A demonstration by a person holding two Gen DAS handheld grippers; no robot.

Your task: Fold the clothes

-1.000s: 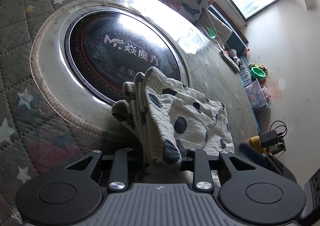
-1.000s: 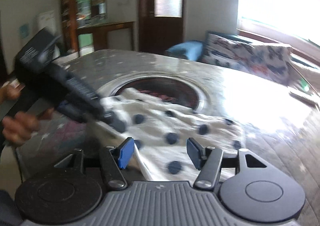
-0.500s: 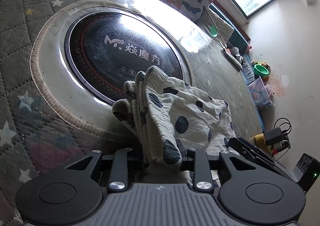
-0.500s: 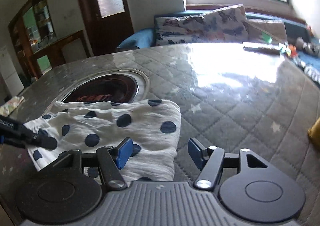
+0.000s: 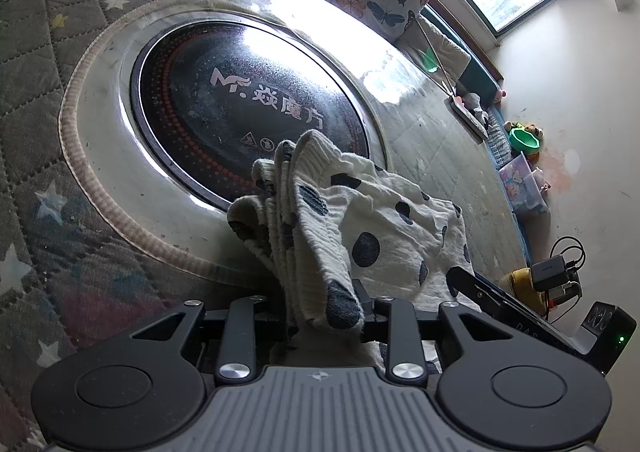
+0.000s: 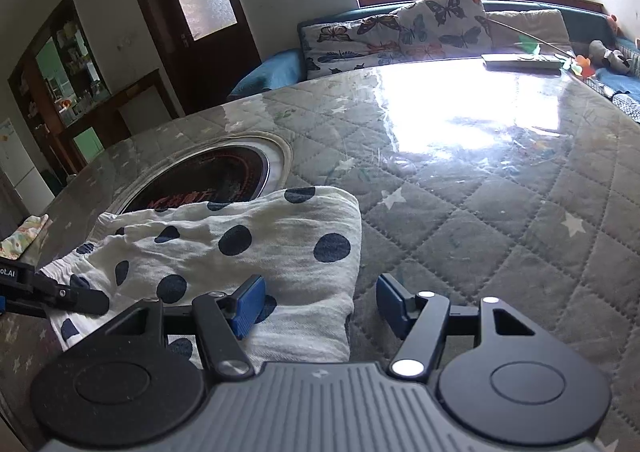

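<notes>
- Fingers of the right gripper (image 6: 316,302) had been swung round from the left gripper (image 5: 326,306) and were held apart over the near right corner of the spotted garment (image 6: 248,248).
- Bunched ribbed edge layers remained pinched shut by the left.
- On the quilted table (image 6: 480,220), beside the round hob (image 5: 248,108), the garment lay half folded; a second corner grasp seemed next.

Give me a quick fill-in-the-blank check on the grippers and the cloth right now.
1. The left gripper is ____ on bunched layers of the polka-dot cloth.
2. The right gripper has its blue fingers ____.
3. The cloth's dots are dark ____.
4. The cloth partly covers the round black ____.

Missing words: shut; open; blue; cooktop
</notes>
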